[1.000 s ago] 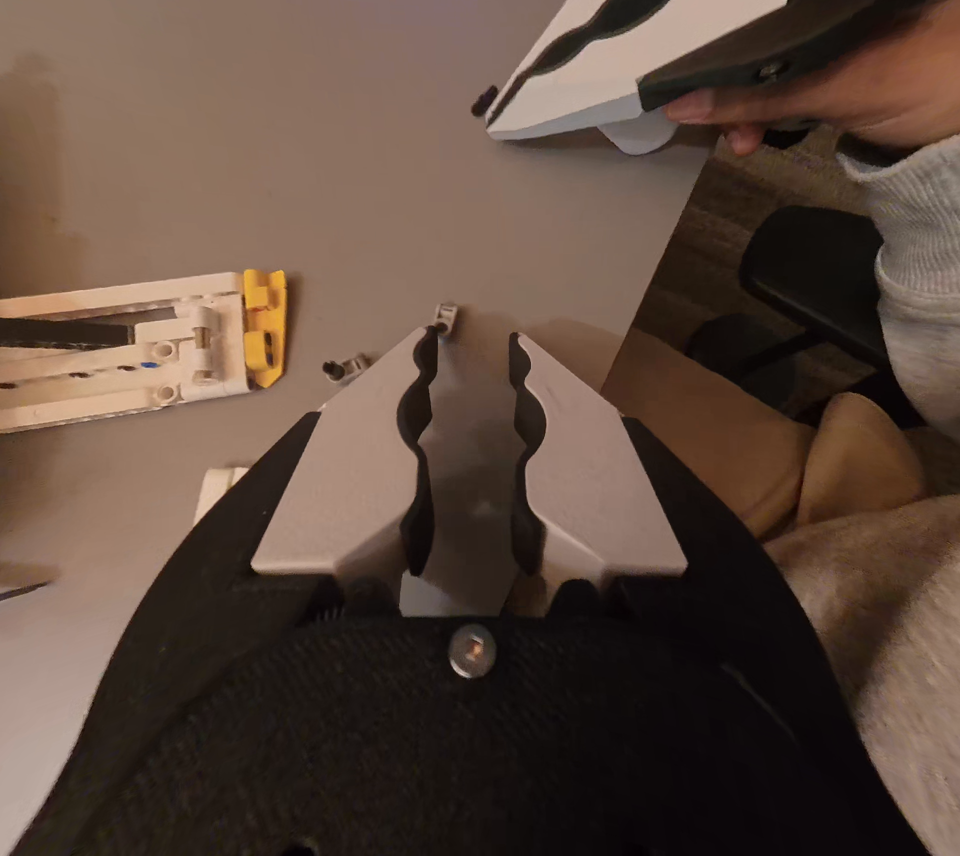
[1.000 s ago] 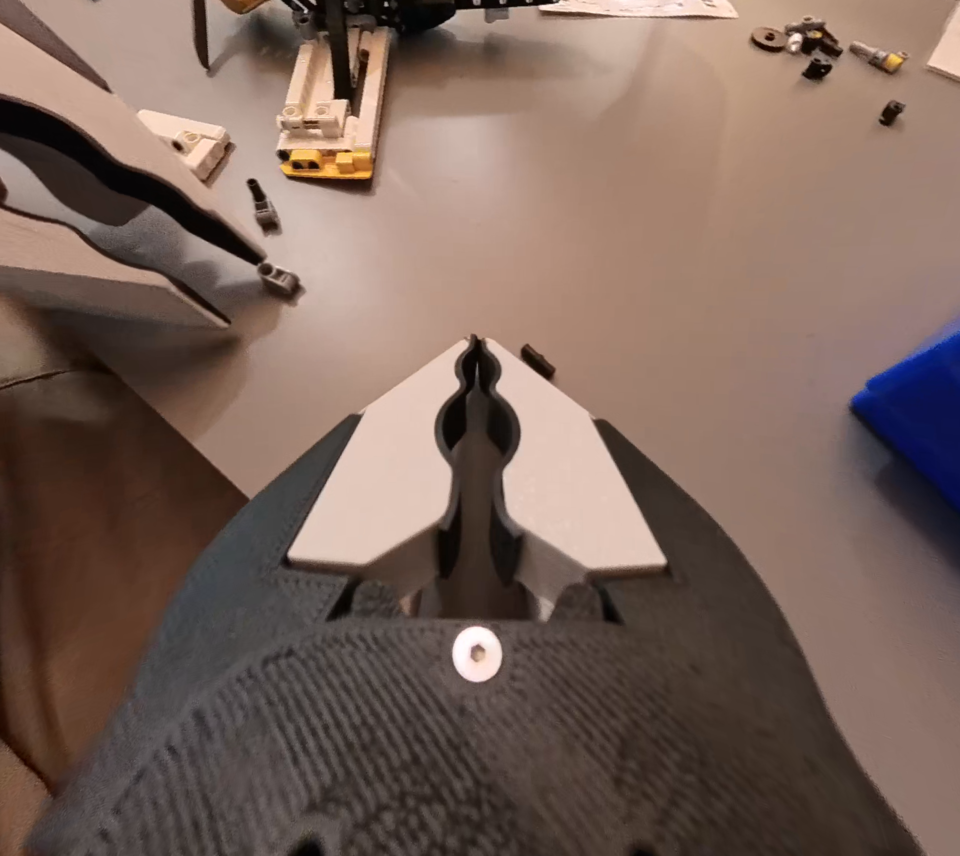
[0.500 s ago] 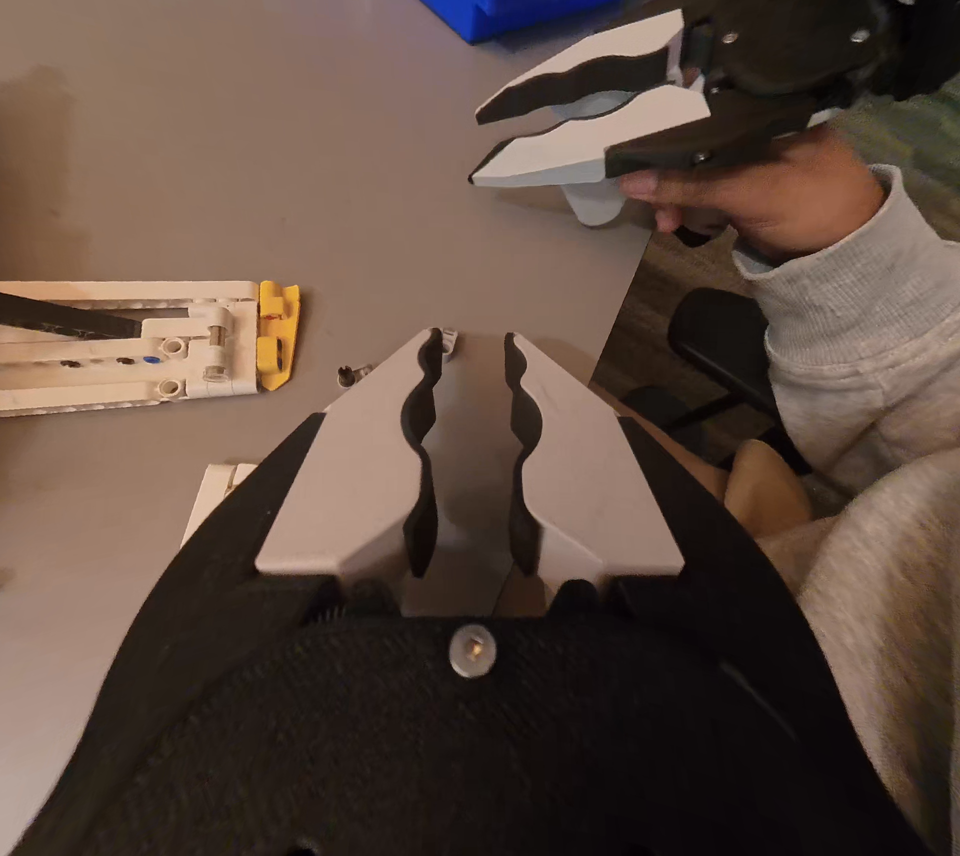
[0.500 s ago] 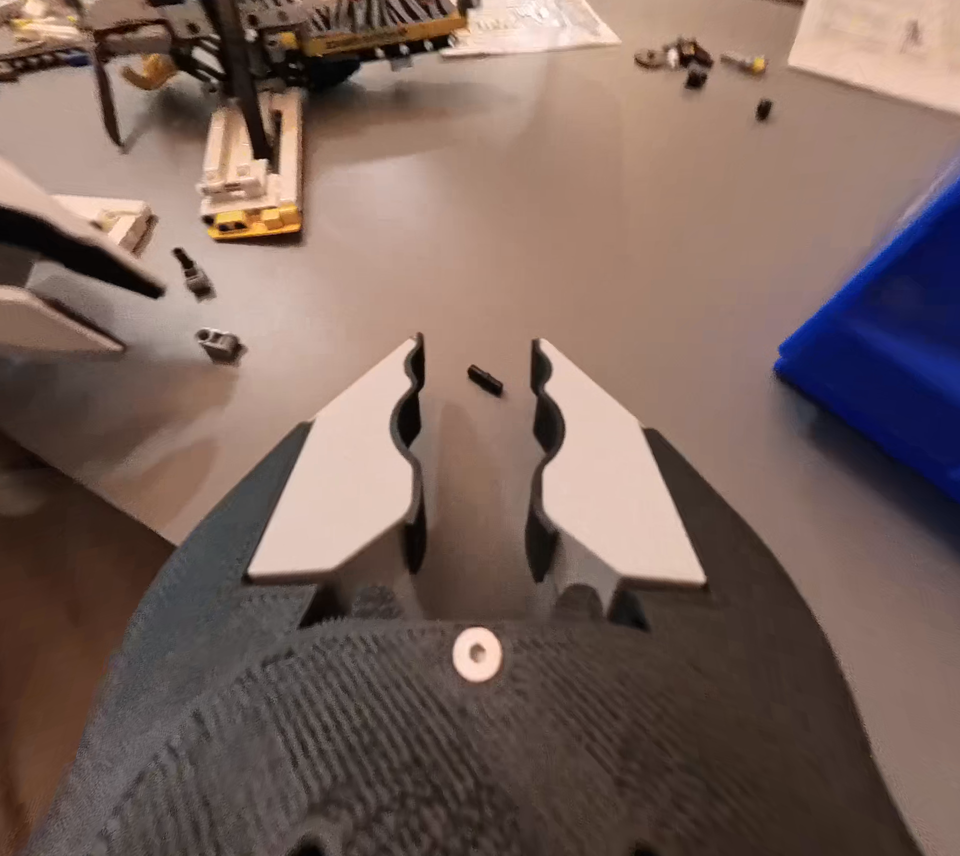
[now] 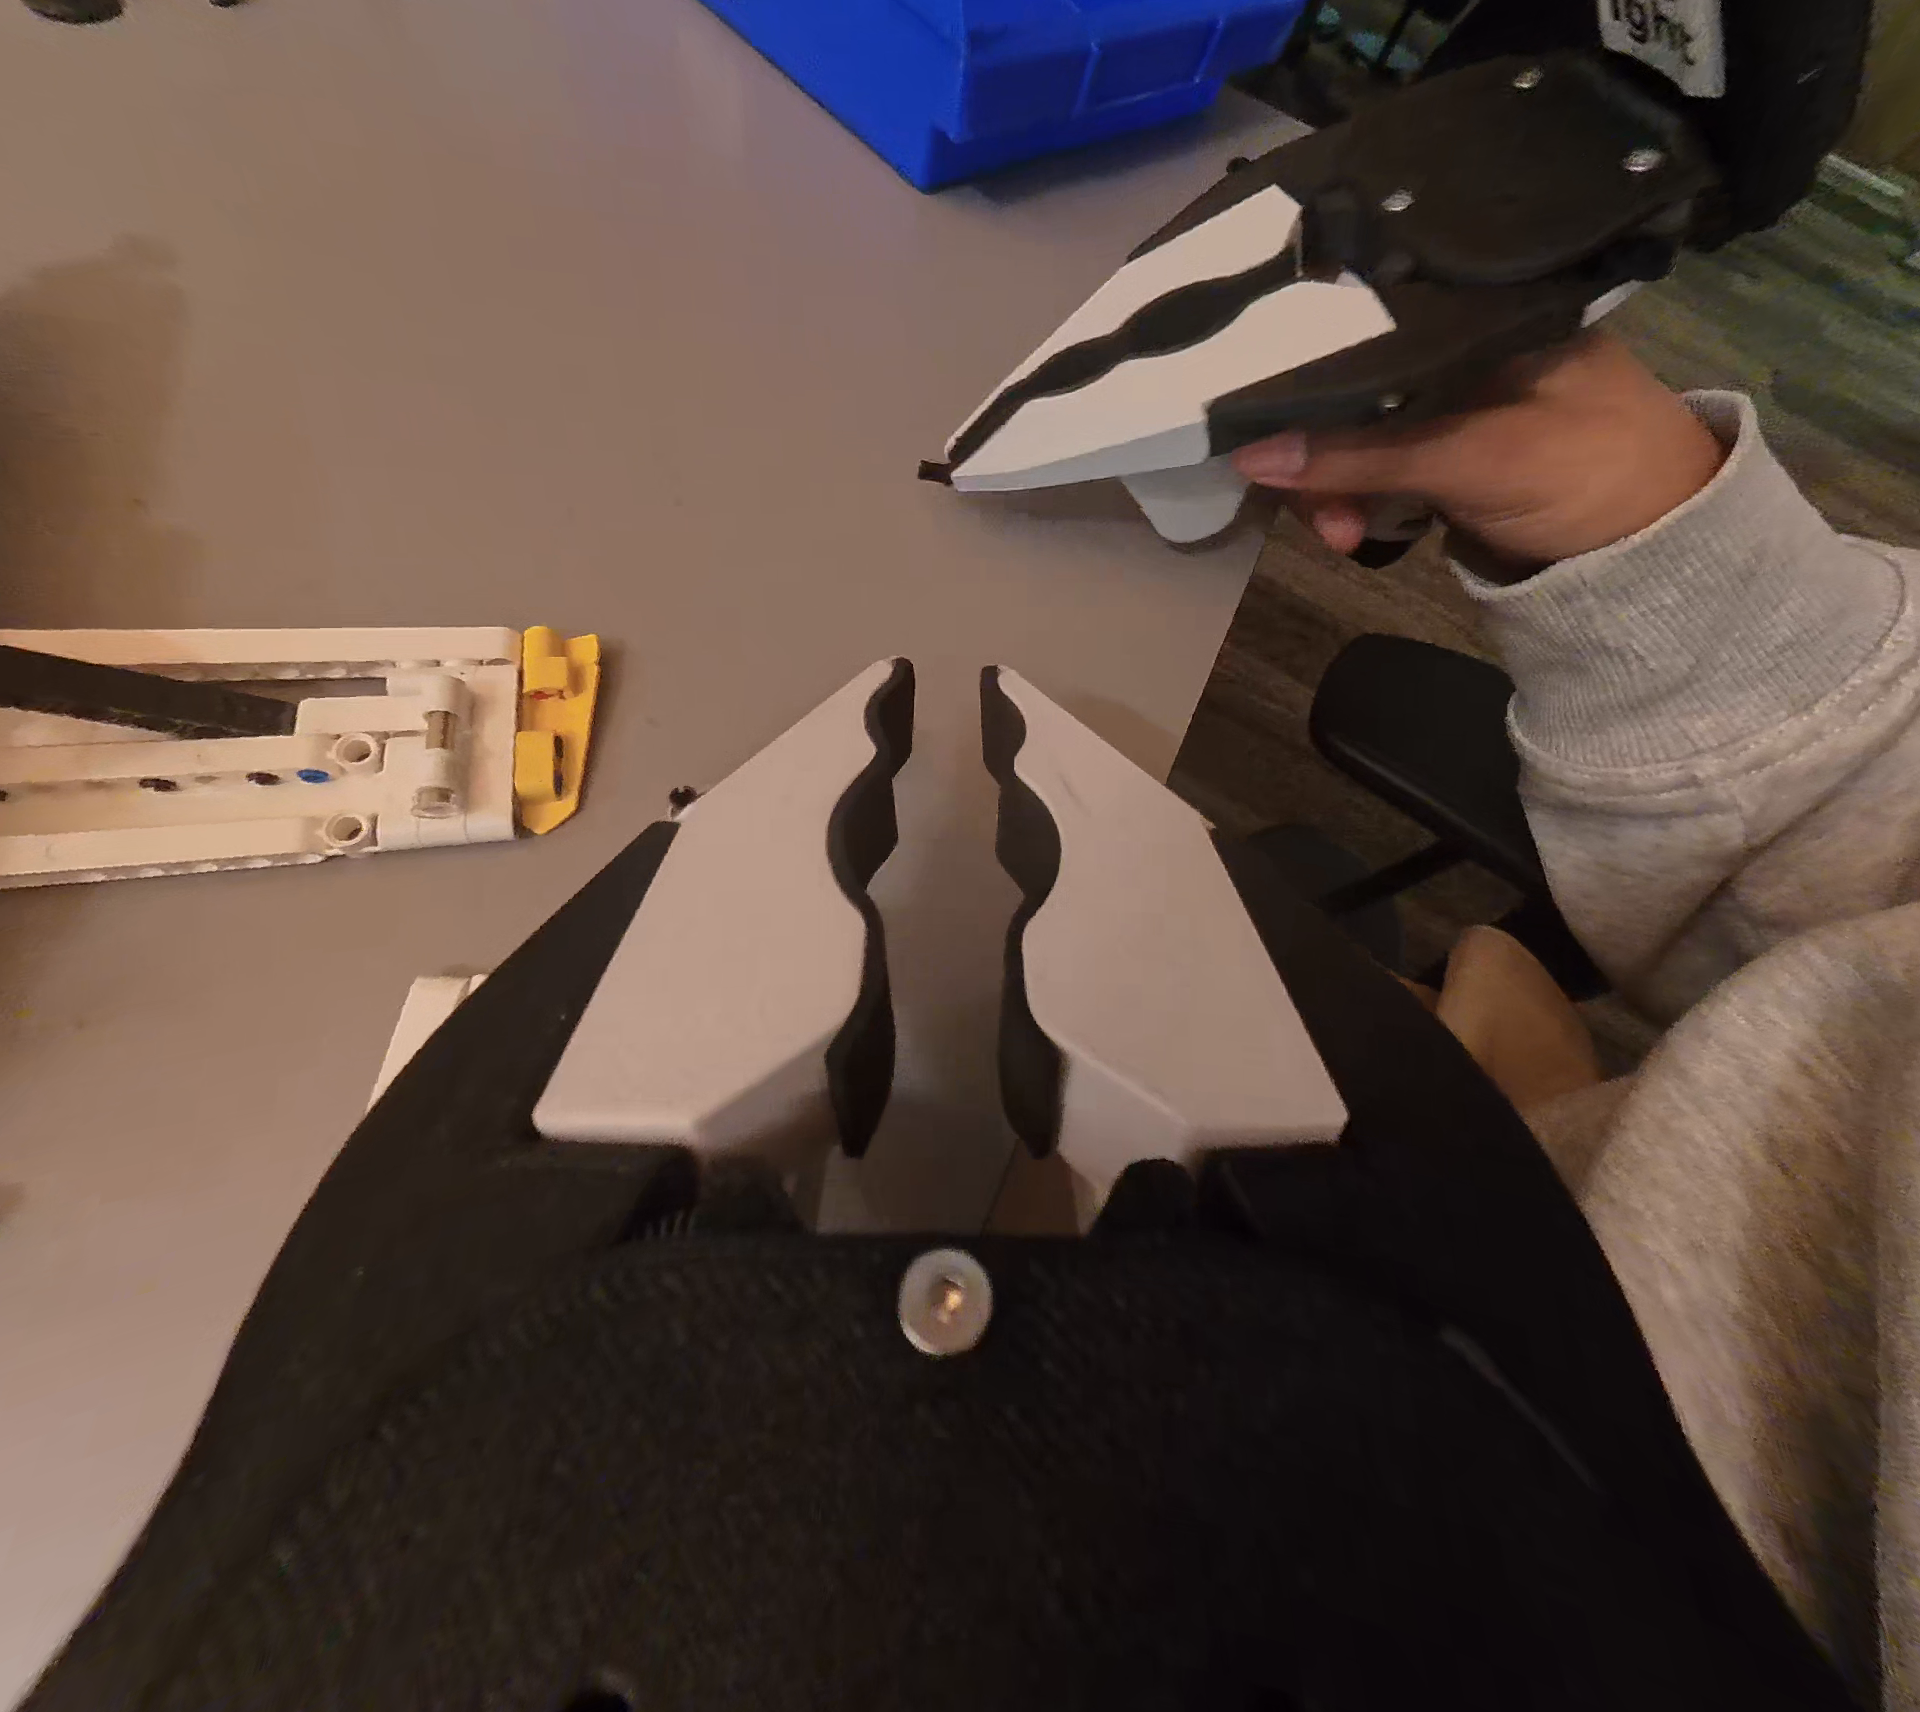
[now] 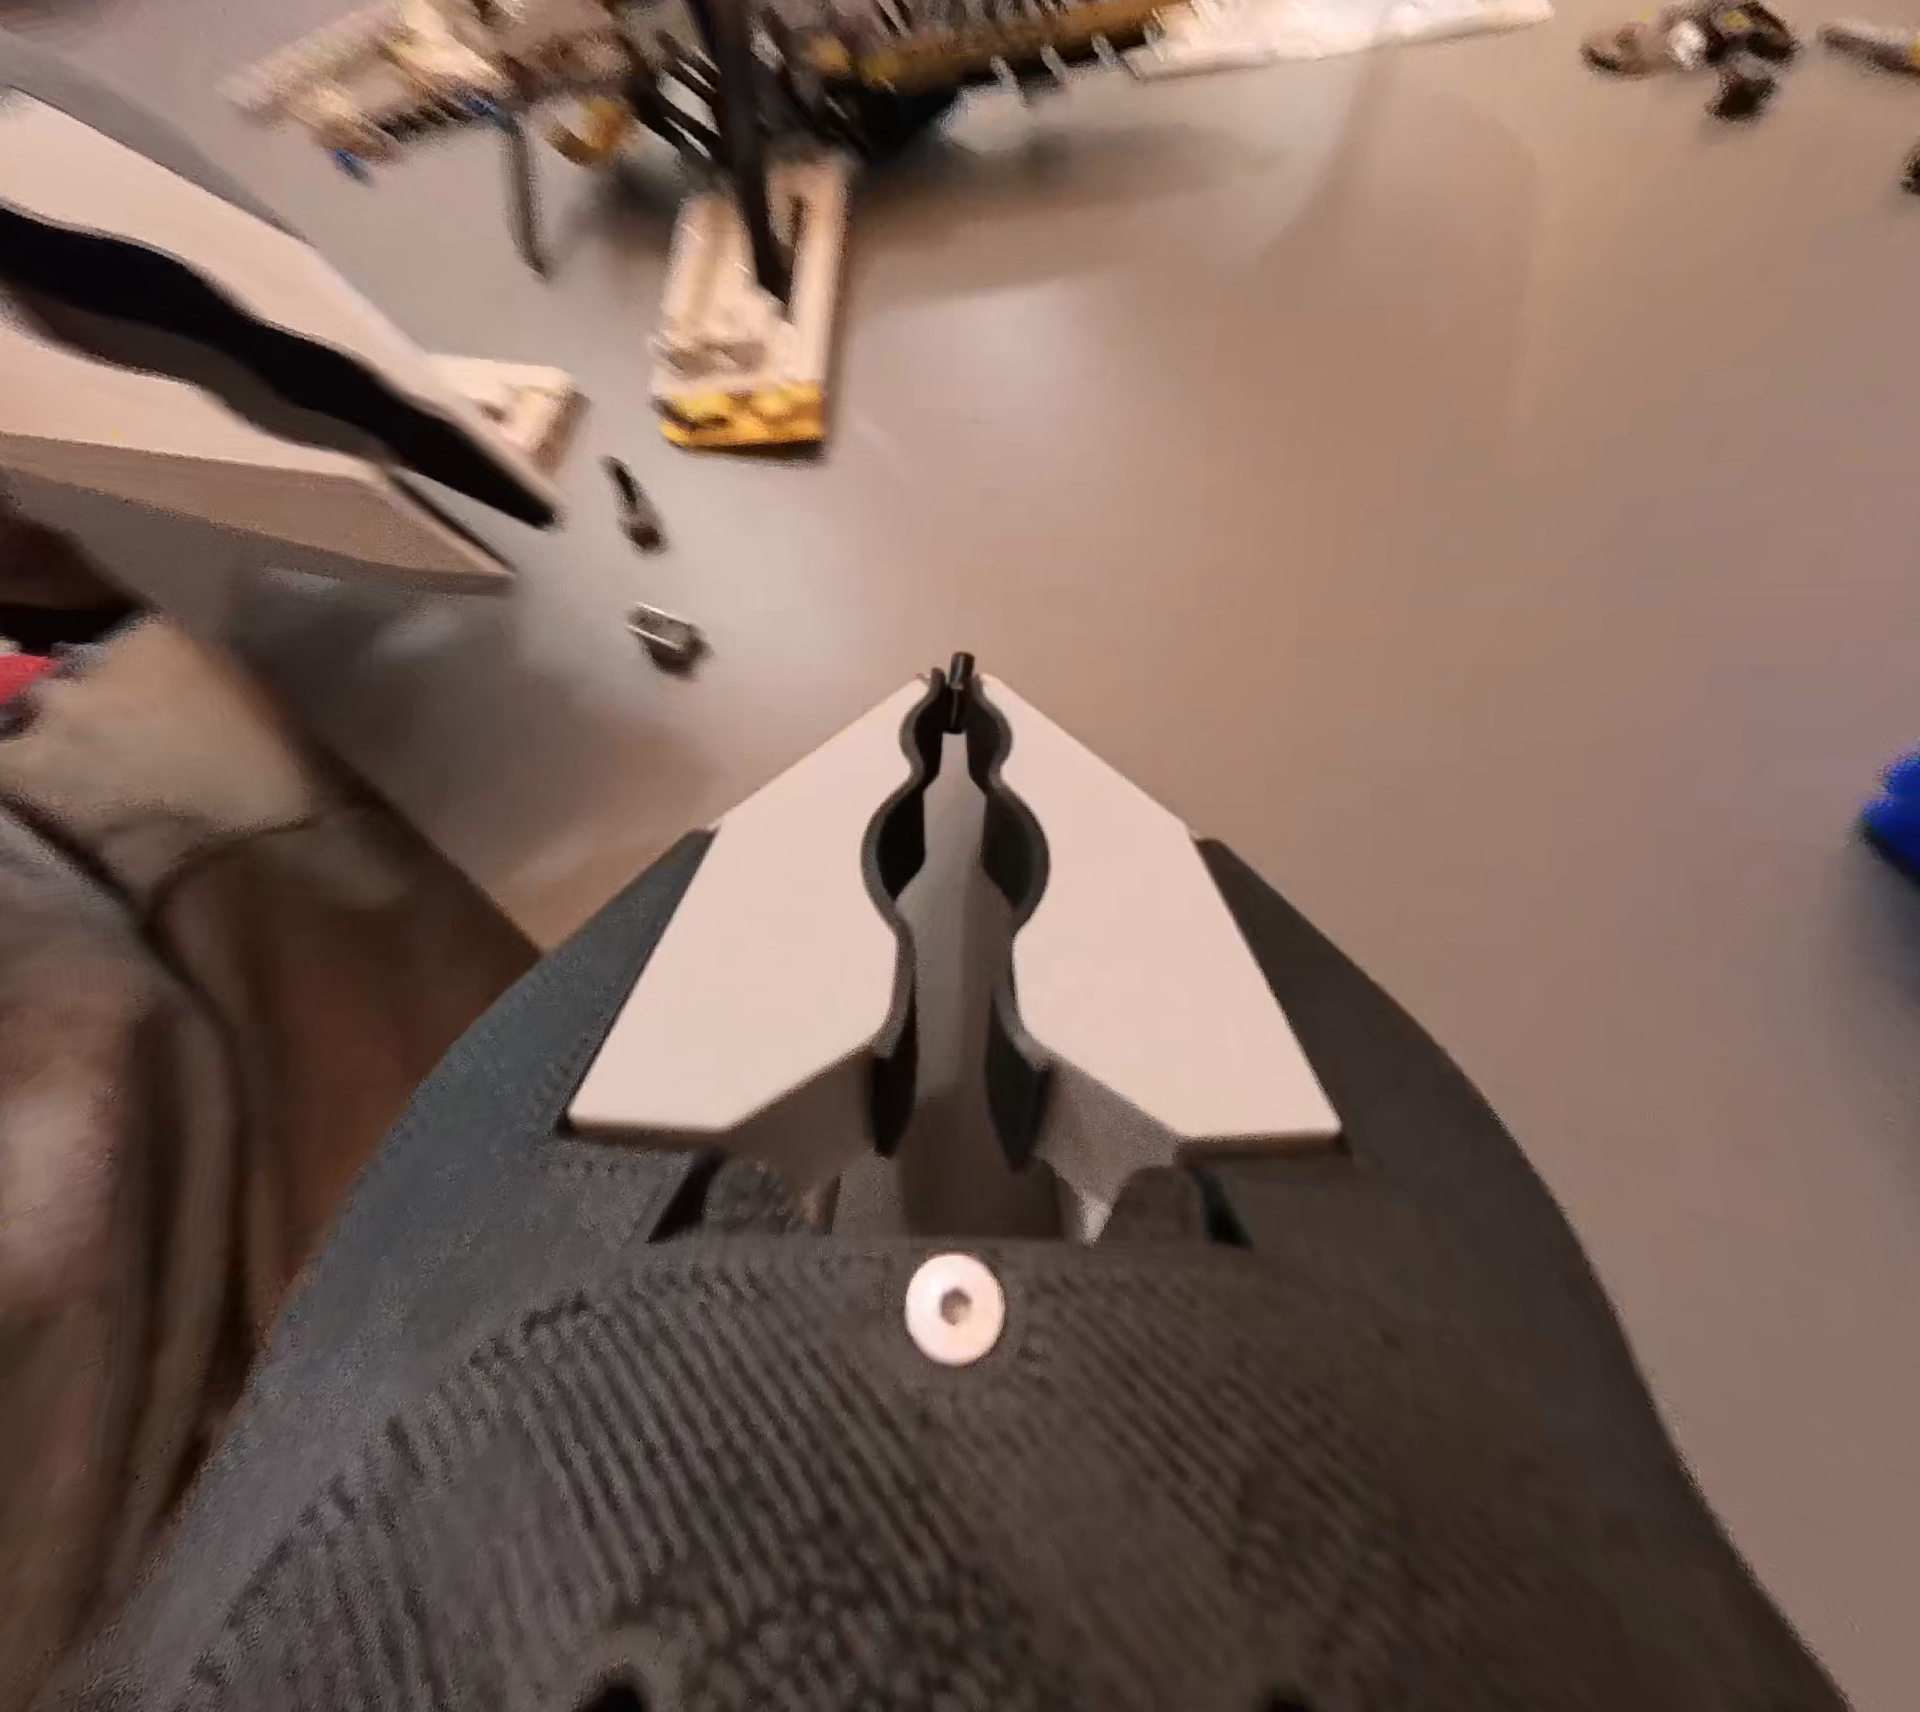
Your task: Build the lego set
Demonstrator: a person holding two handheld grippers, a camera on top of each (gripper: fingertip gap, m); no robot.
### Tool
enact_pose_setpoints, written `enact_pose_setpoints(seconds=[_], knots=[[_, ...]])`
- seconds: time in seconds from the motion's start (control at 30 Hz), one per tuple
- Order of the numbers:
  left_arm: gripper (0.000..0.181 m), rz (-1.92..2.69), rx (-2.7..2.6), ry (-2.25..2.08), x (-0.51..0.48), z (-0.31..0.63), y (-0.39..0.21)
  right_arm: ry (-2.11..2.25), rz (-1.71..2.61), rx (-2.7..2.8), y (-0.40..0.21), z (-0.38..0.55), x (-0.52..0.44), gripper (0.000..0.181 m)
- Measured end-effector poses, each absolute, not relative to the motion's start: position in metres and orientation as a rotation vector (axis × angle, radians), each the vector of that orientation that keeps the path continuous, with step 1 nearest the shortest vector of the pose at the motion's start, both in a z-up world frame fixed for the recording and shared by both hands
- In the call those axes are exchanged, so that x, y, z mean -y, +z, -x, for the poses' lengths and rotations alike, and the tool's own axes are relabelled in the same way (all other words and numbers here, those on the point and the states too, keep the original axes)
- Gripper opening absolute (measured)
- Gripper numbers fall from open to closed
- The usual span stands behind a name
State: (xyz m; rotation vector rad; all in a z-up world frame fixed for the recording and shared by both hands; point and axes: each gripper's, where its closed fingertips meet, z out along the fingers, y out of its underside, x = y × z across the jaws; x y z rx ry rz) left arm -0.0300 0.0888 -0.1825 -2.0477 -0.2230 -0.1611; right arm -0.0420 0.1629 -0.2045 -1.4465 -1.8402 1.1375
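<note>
Model (image 6: 831,31) at 11 o'clock on the table (image 6: 1351,436), loose connectors (image 6: 665,634) before it; left gripper (image 5: 948,675) parted narrowly, empty; right gripper (image 6: 954,694) pinched on a black pin (image 6: 957,675) at its very tips: tiny, light, stiff, slick, best held mid-shaft, likely to twist out.

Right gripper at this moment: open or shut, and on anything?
Shut on a small black pin. The right gripper has its fingertips pinched together with the pin's end poking out; the left wrist view shows the same.
</note>
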Motion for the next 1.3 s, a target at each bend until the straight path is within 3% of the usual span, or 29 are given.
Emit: enact_pose_setpoints(seconds=[0.1, 0.23, 0.4, 0.87, 1.3], knots=[[0.010, 2.001, 0.295, -0.236, -0.088, 0.033, -0.177, 1.394, 1.206, 1.870, -0.172, 0.037, -0.127, 0.001], [0.001, 1.821, 0.474, -0.531, -0.086, 0.035, -0.152, 1.286, 0.808, 1.837, -0.141, 0.031, -0.097, 0.001], [0.011, 1.705, 0.522, -0.774, -0.082, 0.028, -0.137, 1.247, 0.633, 1.795, -0.123, 0.027, -0.075, 0.000], [0.000, 1.514, 0.504, -1.090, -0.077, 0.010, -0.111, 1.242, 0.504, 1.760, -0.110, 0.015, -0.067, 0.000], [0.000, 1.645, 0.552, -0.769, -0.073, 0.040, -0.133, 1.110, 0.948, 1.628, -0.131, 0.037, -0.150, 0.000]])
